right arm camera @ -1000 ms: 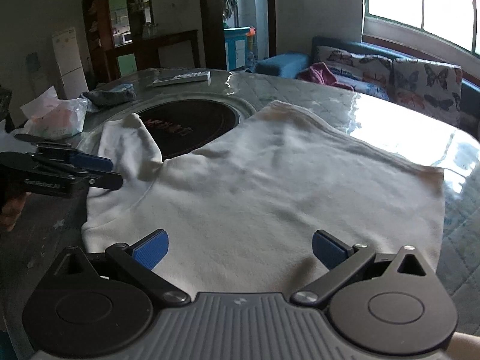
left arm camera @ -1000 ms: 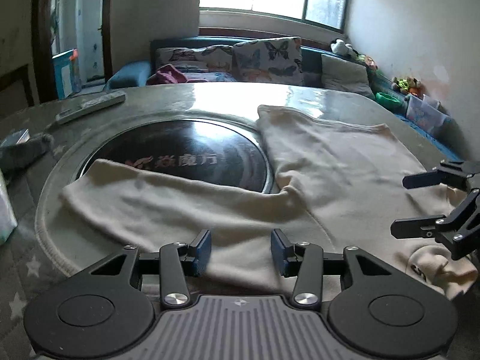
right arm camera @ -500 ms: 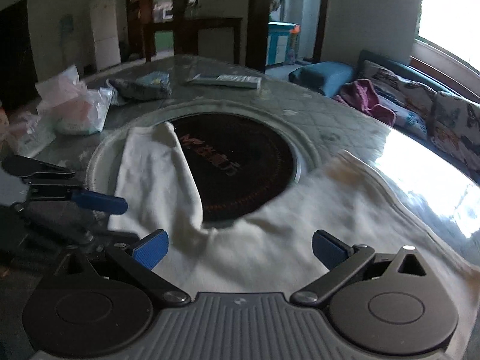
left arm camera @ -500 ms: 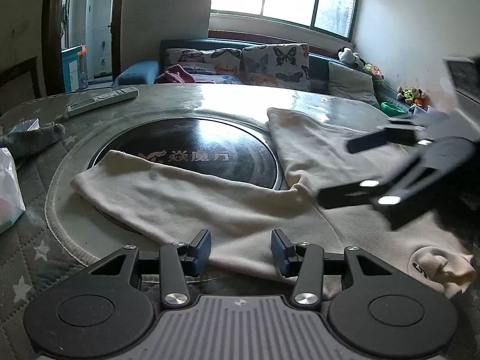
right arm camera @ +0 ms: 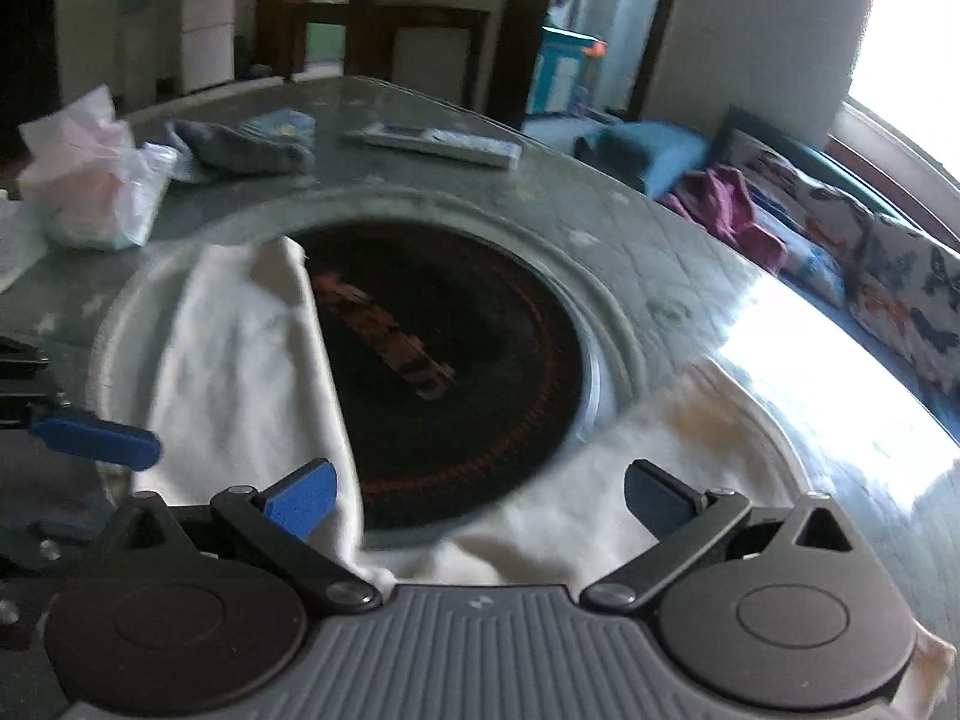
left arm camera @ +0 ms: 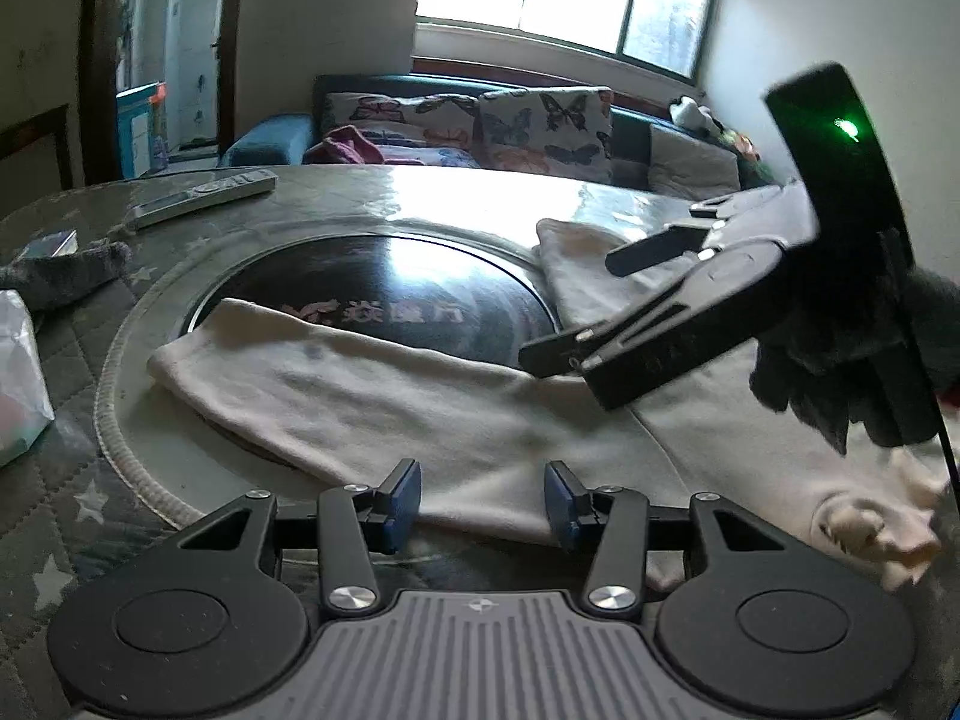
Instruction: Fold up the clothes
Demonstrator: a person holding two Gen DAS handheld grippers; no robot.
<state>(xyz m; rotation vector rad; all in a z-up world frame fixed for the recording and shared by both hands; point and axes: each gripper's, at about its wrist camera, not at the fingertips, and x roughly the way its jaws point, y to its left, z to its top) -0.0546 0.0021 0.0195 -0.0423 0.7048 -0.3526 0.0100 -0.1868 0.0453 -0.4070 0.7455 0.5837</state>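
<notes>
The right gripper [right arm camera: 477, 495], black with blue pads, is hovering with its jaws spread wide over a cream long-sleeved fabric garment [right arm camera: 240, 360]. One sleeve is lying across the rim of the black round glass turntable [right arm camera: 468, 324] set in the grey table [right arm camera: 600, 228]. The left gripper's blue-tipped finger [right arm camera: 96, 438] is showing at the left edge. A white remote control [right arm camera: 432, 141], a grey cloth [right arm camera: 240, 150] and a crumpled plastic bag [right arm camera: 90, 180] are resting at the far side.

The garment [left arm camera: 384, 402] is matt cream knit cloth, soft and creased. The table [left arm camera: 456, 192] has a glossy, reflective top; its round centre disc [left arm camera: 384, 282], at 12 o'clock of the sleeve, is polished black. Each tool (left [left arm camera: 480, 501], right [right arm camera: 480, 495]) is matt black plastic with blue pads [right arm camera: 300, 495] and bright metal rivets.
</notes>
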